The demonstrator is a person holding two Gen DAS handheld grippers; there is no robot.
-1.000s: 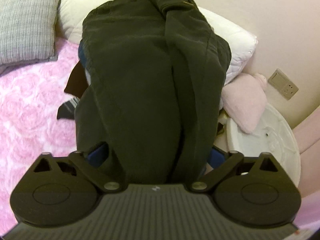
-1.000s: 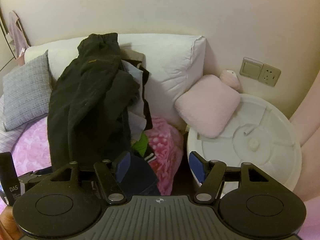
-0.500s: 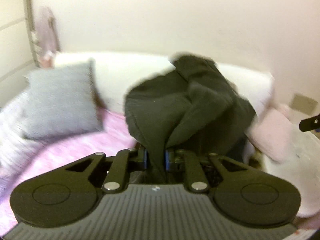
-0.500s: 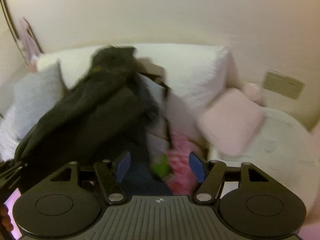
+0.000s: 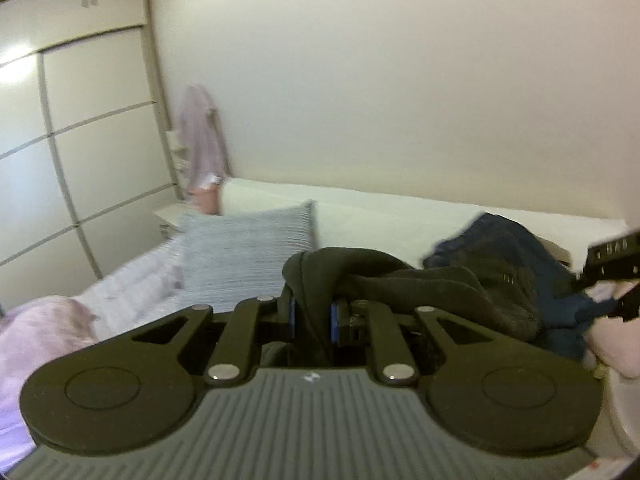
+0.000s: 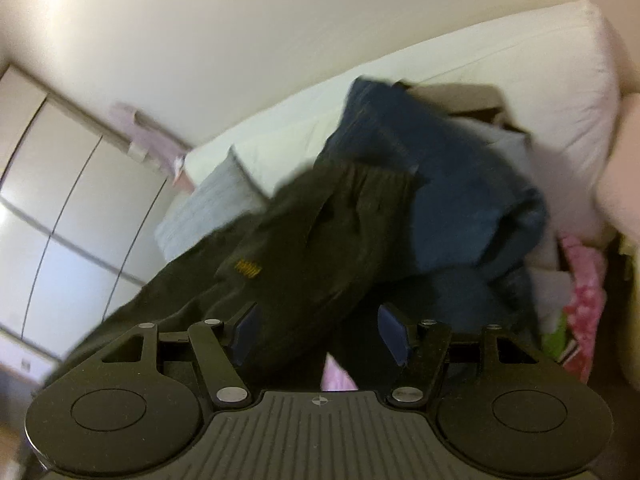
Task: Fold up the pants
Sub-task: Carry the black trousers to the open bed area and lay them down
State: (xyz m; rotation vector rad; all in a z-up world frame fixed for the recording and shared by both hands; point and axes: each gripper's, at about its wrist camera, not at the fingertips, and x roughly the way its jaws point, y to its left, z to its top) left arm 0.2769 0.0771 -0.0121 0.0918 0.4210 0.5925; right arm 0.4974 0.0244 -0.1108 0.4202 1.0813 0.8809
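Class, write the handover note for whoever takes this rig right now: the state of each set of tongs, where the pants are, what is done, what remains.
Left tongs: shut on the dark pants, a bunch of fabric pinched between the blue pads.
Right tongs: open, holding nothing; the pants hang just ahead of them.
Pants: lifted off the clothes pile, beside the navy garment, near the white pillow.
Done: pants picked out.
Left: take a second hold with the right tongs, spread the pants flat, fold them.

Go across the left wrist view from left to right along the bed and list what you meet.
Pink blanket → grey striped pillow → dark pants, clamped in the left gripper → navy garment → part of the right gripper at the edge.
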